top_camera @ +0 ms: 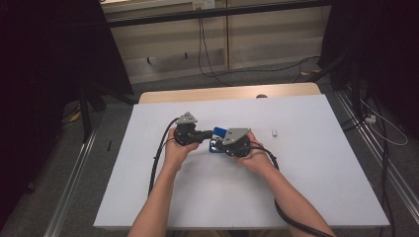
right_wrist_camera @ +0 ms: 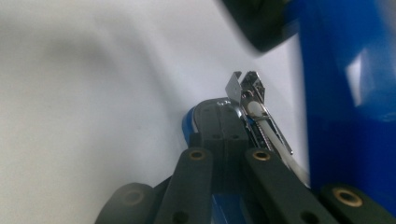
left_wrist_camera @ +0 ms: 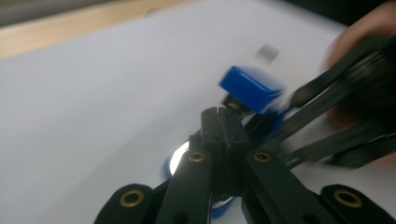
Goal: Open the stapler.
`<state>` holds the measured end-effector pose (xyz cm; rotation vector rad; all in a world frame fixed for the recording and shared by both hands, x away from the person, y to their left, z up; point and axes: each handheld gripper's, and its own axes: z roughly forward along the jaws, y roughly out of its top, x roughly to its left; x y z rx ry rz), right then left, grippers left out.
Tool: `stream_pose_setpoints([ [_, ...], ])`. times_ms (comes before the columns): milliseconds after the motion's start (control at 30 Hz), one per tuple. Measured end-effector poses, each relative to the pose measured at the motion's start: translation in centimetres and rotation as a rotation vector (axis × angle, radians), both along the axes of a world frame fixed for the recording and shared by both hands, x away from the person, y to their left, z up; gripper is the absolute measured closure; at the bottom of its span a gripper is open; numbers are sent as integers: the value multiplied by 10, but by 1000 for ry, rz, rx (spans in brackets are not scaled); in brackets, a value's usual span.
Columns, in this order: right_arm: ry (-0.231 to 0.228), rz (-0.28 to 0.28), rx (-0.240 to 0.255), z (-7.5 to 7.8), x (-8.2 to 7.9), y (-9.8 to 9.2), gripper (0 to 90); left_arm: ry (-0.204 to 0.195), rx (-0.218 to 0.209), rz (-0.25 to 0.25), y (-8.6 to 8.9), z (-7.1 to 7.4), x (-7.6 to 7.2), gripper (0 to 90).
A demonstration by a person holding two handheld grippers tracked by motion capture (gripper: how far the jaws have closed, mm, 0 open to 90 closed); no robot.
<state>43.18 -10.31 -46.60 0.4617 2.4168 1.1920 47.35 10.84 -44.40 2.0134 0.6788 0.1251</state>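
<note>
A: Ok, both grippers mid-table, meeting over the blue stapler [top_camera: 218,139] on the white table [top_camera: 296,187]. It's swung open, lid up.

B: Which one's got what?

A: Right gripper [top_camera: 217,146] looks clamped on the base, jaws pinched together, blue plastic and the metal staple channel [right_wrist_camera: 254,100] right alongside its tips. Left gripper [top_camera: 207,134] has its jaws clenched too; the blue top cover [left_wrist_camera: 250,87] stands up just beyond its tips, but can't tell if it actually pinches anything, pic's too blurry.

B: So how far along?

A: I'd say halfway-ish. Opening's done, lid tilted up, channel exposed w/ the white pusher rod showing. Looks like a reload or a check of the channel.

B: And what's left?

A: Small white piece [top_camera: 274,132] sits apart to the right, well clear of both hands, untouched. Maybe the staples, too small to tell. If so, that gets fetched, fed into the channel, then lid shut. None of that done yet.
</note>
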Motion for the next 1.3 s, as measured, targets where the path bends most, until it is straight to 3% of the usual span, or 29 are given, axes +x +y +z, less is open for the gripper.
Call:
stream_pose_setpoints([
  [133, -1, 2, 14, -1, 0, -1, 900, -19, -45, -11, -2, 7, 1, 900],
  [200, -10, 1, 15, -2, -1, -1, 900, -27, -31, -13, -4, 9, 1, 900],
  [300, -25, -1, -11, 0, -2, 1, 900, -29, -7, -19, -8, 6, 0, 900],
  [367, -33, -2, -36, 2, -3, 3, 900, -37, -12, -17, -9, 7, -1, 900],
  [433, -70, 5, -98, 5, -5, 8, 900, -47, -12, -14, -9, 9, -1, 900],
  [467, -66, 4, -105, 6, -5, 8, 900, -48, -17, -11, -9, 9, -2, 900],
  [533, -46, -22, -79, 6, -4, 6, 900, -45, -29, -8, -8, 10, -2, 900],
  [600, -18, -50, -20, 3, -3, 3, 900, -51, -32, -6, -7, 12, -1, 900],
  [767, 3, -188, 178, 5, -6, -5, 900, -57, -47, 0, -5, 15, -1, 900],
  [933, -24, -256, 174, 4, -10, 0, 900, -65, -50, 7, -5, 17, -1, 900],
  [1033, -30, -288, 202, 0, -11, 1, 900, -68, -52, 13, -4, 17, 0, 900],
  [1133, -62, -299, 183, 1, -13, 4, 900, -67, -53, 14, -4, 16, 0, 900],
  [1300, -62, -318, 189, 1, -13, 5, 900, -51, -51, 31, -2, 14, -1, 900],
])
